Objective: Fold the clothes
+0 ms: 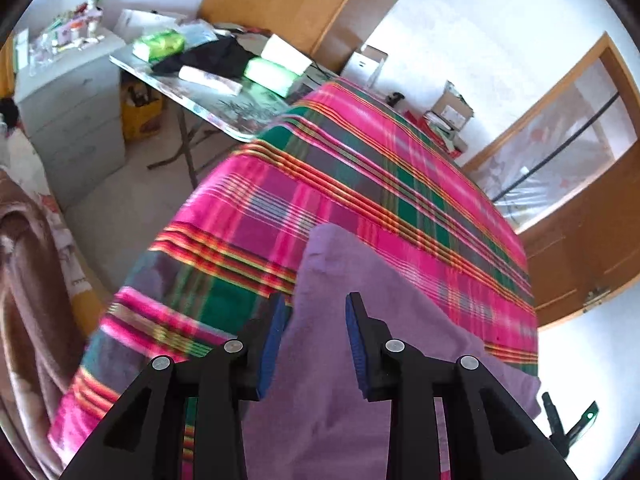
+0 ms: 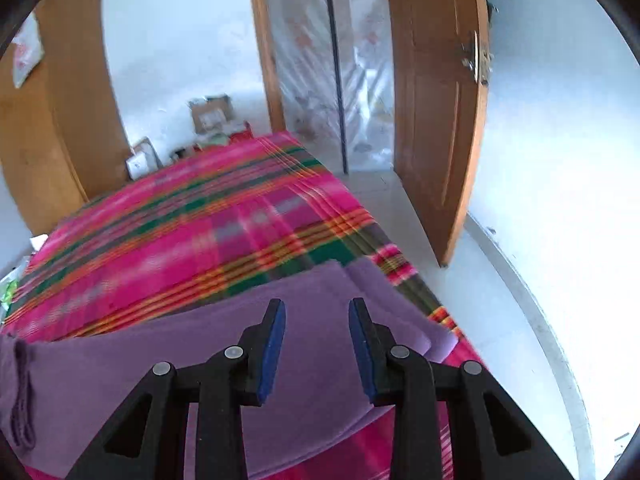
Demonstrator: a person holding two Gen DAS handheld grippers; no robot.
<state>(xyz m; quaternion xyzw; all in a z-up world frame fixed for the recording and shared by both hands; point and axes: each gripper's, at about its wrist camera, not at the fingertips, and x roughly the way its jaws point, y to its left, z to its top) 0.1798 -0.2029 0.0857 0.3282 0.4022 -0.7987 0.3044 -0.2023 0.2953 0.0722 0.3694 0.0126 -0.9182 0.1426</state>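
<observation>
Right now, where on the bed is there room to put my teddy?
The pink plaid bedspread lies bare beyond the flat purple garment, up to the cardboard boxes. The folding side table is crowded.

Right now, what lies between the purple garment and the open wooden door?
In the right wrist view, a strip of plaid bedspread borders the purple garment, then bare pale floor reaches the wooden door. Nothing else lies there.
</observation>
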